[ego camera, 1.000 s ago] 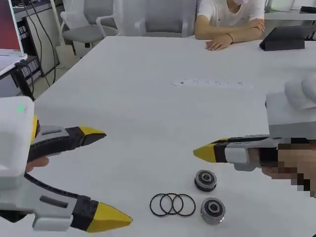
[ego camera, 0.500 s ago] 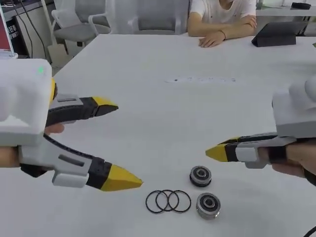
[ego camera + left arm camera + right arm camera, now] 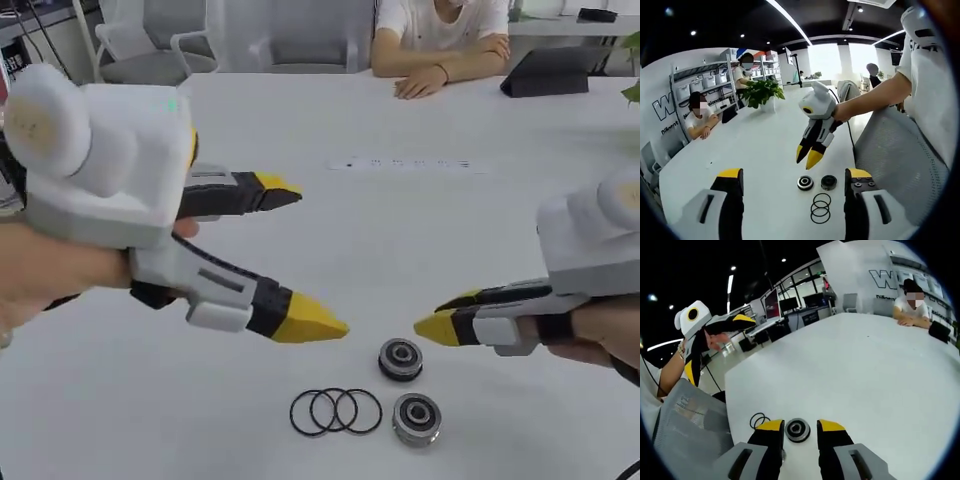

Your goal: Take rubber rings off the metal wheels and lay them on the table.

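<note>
**Inspector:** Smooth white table (image 3: 300,200) in an open office, with a person (image 3: 440,35) seated at its far edge. Where is the work?

**Assistant:** Three thin black rubber rings (image 3: 336,411) lie overlapping by the near edge. Two round metal wheels, shiny with dark hubs, lie flat just beside them: the far wheel (image 3: 400,358) and the near wheel (image 3: 417,418).

**Inspector:** Grippers?

**Assistant:** Left gripper (image 3: 318,260) gapes wide and empty near the rings. Right gripper (image 3: 428,324), jaws narrowly parted and empty, points at the far wheel.

**Inspector:** Advice?

**Assistant:** That wheel's rim looks darker and may carry a ring; this is unconfirmed. Steady the hub with one gripper, pinch the soft ring's edge with the other, and roll it off evenly.
</note>
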`<state>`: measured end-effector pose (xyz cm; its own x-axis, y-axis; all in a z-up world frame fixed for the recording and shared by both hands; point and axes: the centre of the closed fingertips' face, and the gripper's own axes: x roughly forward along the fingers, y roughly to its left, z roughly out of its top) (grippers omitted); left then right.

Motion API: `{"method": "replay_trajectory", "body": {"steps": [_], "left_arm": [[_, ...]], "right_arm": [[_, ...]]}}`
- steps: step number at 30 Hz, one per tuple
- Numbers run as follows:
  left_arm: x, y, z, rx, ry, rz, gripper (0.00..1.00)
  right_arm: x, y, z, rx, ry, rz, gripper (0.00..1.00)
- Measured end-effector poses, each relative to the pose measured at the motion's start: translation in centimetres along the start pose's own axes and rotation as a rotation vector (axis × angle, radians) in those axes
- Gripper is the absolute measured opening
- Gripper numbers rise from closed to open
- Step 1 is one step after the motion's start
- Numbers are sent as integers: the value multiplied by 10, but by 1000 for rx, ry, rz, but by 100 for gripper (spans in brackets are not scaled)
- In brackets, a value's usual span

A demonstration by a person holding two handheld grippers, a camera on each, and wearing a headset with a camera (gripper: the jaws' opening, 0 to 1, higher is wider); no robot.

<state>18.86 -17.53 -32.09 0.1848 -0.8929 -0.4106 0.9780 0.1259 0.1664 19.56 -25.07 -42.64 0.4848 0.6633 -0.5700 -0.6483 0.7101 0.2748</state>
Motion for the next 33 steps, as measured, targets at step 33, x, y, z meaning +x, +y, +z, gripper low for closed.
{"method": "replay_trajectory", "body": {"steps": [33], "left_arm": [[72, 5, -24, -42, -23, -5, 58]], "right_arm": [[7, -4, -16, -40, 36, 13, 25]]}}
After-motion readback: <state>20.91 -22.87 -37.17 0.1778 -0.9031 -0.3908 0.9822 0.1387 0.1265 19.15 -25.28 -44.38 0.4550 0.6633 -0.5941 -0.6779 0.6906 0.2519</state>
